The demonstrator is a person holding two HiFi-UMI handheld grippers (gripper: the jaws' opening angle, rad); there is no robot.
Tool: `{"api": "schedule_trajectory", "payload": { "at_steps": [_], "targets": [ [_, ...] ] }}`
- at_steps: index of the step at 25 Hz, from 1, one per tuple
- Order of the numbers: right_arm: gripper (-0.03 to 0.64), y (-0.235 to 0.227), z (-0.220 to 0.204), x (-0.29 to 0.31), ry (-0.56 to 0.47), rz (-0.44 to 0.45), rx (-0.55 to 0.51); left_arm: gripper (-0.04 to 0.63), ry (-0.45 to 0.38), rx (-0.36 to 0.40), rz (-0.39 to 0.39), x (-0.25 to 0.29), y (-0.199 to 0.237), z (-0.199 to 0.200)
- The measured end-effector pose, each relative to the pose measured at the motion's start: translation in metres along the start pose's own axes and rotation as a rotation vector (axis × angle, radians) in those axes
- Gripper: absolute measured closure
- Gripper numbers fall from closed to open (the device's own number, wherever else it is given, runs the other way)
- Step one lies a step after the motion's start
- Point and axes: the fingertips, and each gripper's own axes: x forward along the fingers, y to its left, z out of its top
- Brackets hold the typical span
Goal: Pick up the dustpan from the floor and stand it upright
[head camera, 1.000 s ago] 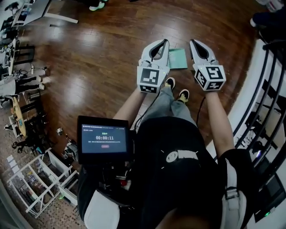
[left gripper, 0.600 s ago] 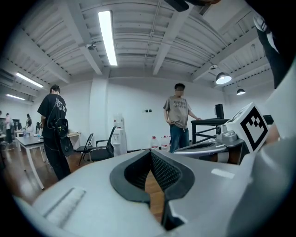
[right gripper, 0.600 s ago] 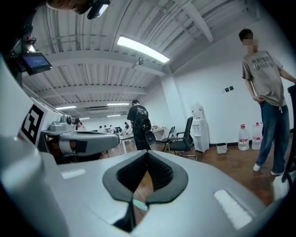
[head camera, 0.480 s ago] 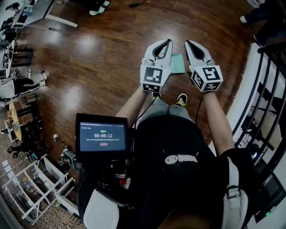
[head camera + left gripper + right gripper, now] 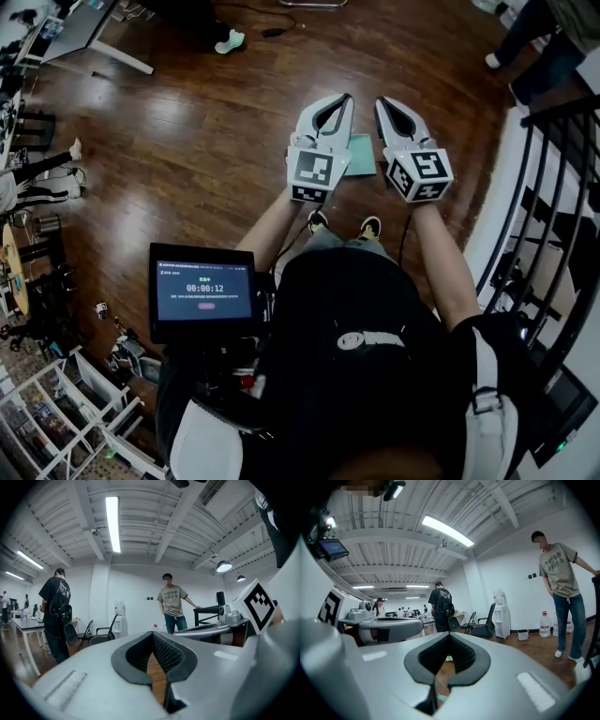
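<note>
The pale green dustpan lies flat on the dark wooden floor, partly hidden behind my two grippers. In the head view my left gripper and right gripper are held side by side in front of me, above the dustpan and not touching it. Both are shut with nothing between the pads. In the left gripper view the left gripper points level into the room, tips together. The right gripper does the same in its own view.
A black railing runs along the right. My shoes stand just behind the dustpan. A screen hangs at my chest. One person stands ahead and another at the left. Chairs and desks lie beyond.
The head view has slid forward over the floor, so the dustpan now sits lower, closer to my feet. Both grippers stay shut and side by side.
</note>
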Motion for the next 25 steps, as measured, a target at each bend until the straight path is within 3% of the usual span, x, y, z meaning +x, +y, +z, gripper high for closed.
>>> {"api": "schedule_trajectory", "payload": {
  "at_steps": [25],
  "targets": [
    [0.614,-0.006,0.006,0.015,-0.008,0.015,0.01,0.575,-0.005,0.01,0.027,0.009,0.014,0.001]
  ]
}}
